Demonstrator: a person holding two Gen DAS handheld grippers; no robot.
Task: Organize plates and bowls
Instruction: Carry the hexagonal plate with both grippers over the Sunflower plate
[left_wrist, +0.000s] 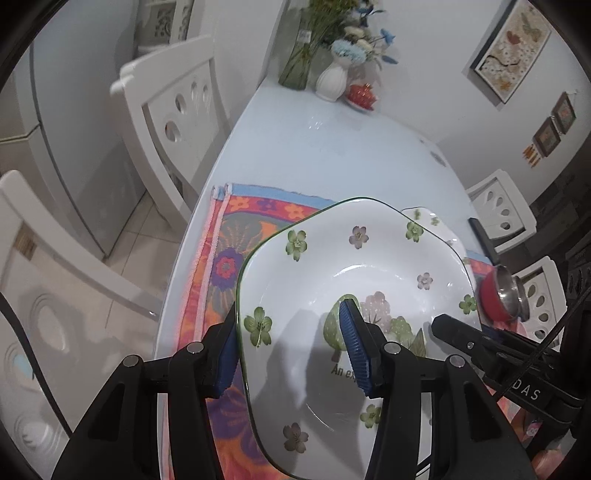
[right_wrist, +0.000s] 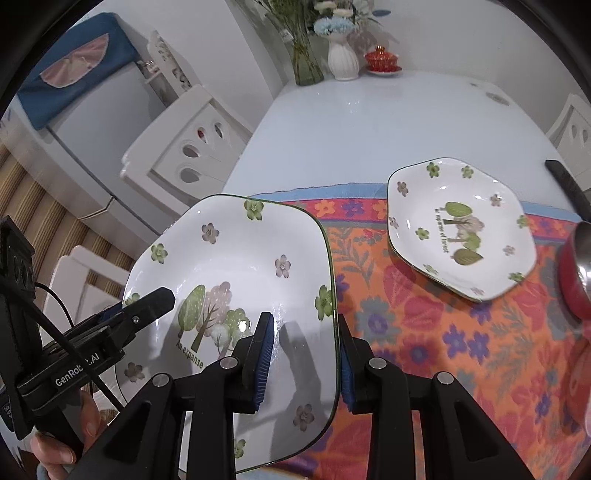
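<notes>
- Floral mat (right_wrist: 461, 332) on pale table (right_wrist: 369, 122).
- Left gripper (left_wrist: 291, 347) and right gripper (right_wrist: 306, 362) clamp opposite rims of big plate (right_wrist: 240, 280).
- Step: carrying it; next, probably stack with small plate (right_wrist: 461, 229), lowering level.

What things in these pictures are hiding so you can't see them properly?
- Left wrist view: the big square plate covers most of the small plate.
- Right wrist view: the red pot is cut off by the picture's edge.
- Both views: the plate's printed words are half hidden behind the hand-held grippers' fingers.
- Right wrist view: what lies under the small plate on the flowery cloth.
</notes>
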